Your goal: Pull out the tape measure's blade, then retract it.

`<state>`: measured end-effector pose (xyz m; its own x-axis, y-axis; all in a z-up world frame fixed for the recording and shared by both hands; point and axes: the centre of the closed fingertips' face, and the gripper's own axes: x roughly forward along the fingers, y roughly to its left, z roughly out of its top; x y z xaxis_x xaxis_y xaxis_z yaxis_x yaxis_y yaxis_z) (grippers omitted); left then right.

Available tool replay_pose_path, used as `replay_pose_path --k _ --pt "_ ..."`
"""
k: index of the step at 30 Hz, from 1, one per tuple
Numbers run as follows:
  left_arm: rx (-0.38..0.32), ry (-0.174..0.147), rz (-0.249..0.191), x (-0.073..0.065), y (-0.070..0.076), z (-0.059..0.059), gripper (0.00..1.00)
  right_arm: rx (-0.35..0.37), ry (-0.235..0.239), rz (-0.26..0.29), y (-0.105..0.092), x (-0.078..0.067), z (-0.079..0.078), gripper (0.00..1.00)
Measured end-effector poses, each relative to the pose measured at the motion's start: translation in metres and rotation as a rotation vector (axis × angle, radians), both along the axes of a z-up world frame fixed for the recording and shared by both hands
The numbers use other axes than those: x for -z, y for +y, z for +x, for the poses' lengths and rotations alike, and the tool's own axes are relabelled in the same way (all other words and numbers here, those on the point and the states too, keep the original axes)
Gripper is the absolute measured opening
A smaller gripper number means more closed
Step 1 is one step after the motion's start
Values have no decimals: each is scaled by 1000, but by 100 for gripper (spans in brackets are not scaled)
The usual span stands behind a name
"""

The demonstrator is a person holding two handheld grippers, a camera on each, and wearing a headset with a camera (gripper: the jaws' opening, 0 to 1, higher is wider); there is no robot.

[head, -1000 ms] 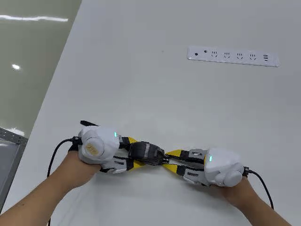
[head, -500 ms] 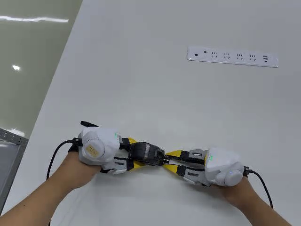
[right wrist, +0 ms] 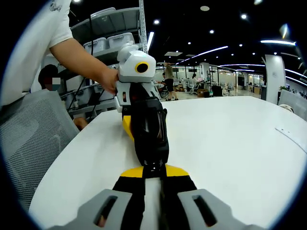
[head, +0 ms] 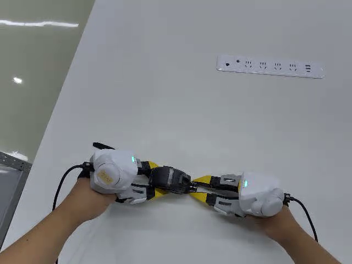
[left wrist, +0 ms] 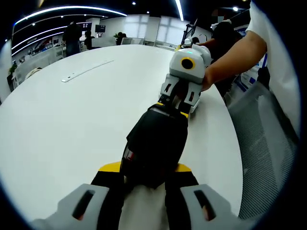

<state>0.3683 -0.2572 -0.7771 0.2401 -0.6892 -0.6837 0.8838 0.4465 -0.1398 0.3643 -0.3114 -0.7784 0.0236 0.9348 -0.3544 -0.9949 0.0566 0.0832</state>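
- Our left gripper (left wrist: 146,175) has its jaws clamped on the black tape measure (left wrist: 156,143), gripping the case from both sides.
- Our right gripper (right wrist: 153,175) has its jaws pinched together on the blade tip (right wrist: 153,167), right at the case mouth.
- We see a red label (left wrist: 128,154) on the case, too small to read.
- The tape measure sits low over the white table (head: 181,110), well apart from the power strip (head: 269,66).

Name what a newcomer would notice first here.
A black tape measure sits clamped in the yellow-tipped jaws of the left gripper and is nipped at its front end by the right gripper, low in the head view near the front edge of the white table. Farther back on the right lies a white power strip.
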Motion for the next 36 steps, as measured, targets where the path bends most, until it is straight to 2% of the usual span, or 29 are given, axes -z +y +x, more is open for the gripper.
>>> replay_pose_path --k 36 --pt "4 2 1 1 0 0 29 30 14 -1 -25 -1 0 11"
